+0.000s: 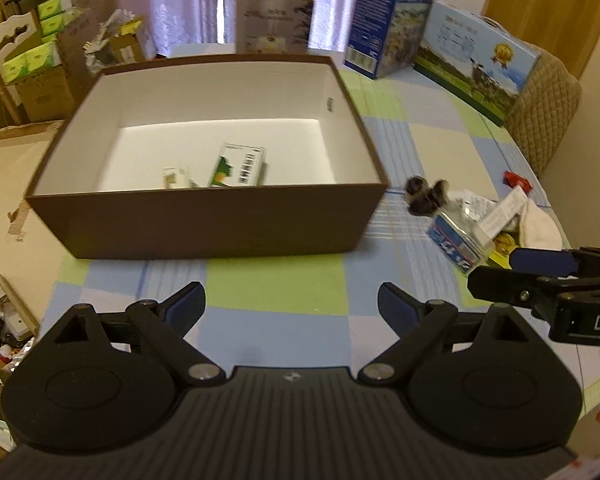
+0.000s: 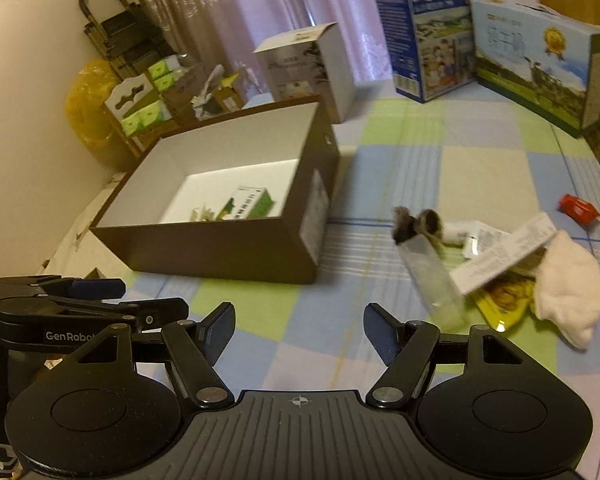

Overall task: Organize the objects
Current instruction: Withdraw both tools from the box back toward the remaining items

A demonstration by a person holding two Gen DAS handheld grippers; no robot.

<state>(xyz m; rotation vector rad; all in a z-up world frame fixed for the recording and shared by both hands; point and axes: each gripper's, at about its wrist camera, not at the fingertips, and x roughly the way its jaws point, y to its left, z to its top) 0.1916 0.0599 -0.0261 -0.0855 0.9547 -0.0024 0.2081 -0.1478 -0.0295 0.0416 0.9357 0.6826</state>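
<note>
An open brown box (image 1: 204, 224) with a white inside stands on the checked tablecloth. A green and white carton (image 1: 236, 166) and a small pale item (image 1: 174, 176) lie in it. My left gripper (image 1: 292, 300) hangs open and empty over the cloth in front of the box. To the box's right lies a loose pile: a dark furry piece (image 2: 416, 224), a clear packet (image 2: 432, 276), a long white carton (image 2: 504, 256), a yellow packet (image 2: 504, 300) and a white cloth (image 2: 568, 292). My right gripper (image 2: 300, 320) is open and empty, short of the pile.
A small red item (image 2: 578, 208) lies apart, far right. Two blue milk cartons (image 1: 388, 16) (image 1: 476, 60) and a white box (image 1: 274, 18) stand along the table's back edge. A quilted chair back (image 1: 544, 112) is at right; shelves with green packs (image 1: 32, 52) at left.
</note>
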